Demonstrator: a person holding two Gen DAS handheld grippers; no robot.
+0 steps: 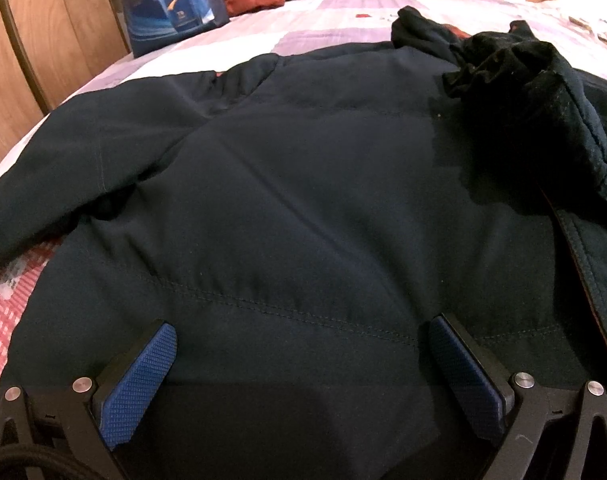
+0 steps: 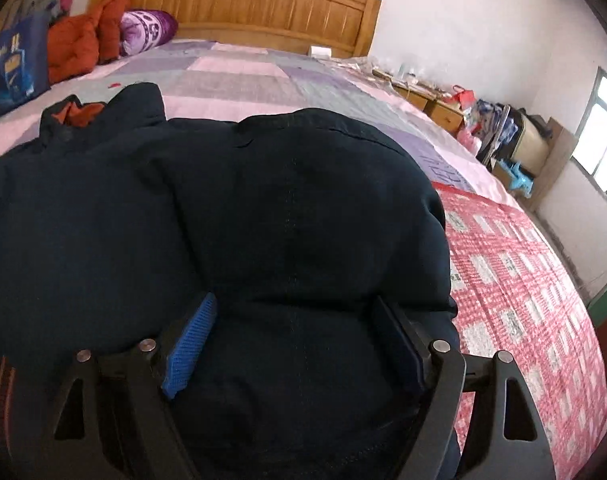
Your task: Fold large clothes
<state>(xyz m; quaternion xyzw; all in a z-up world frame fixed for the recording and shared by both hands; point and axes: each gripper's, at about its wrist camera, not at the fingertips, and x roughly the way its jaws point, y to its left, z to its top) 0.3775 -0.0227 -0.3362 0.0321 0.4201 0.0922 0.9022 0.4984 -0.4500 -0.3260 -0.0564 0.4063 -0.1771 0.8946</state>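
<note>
- Bedroom setting: wooden headboard (image 2: 239, 12) at the far end, patchwork bedspread (image 2: 243, 76) beneath the work.
- Dark jacket (image 1: 303, 184) lies spread flat on the bed, collar end toward the headboard, long axis running away from both cameras.
- Left hand-held gripper (image 1: 303, 360): jaws apart, over the hem area, nothing clamped.
- Right hand-held gripper (image 2: 295, 344): jaws apart, straddling a bulge of jacket cloth at its right edge; pads not visibly pressing.
- Judgement: the right side appears nearer for the next fold.

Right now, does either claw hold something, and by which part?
Nothing is held. The left claw and the right claw both stand open above the dark navy padded fabric jacket, their pads not pressing it.
</note>
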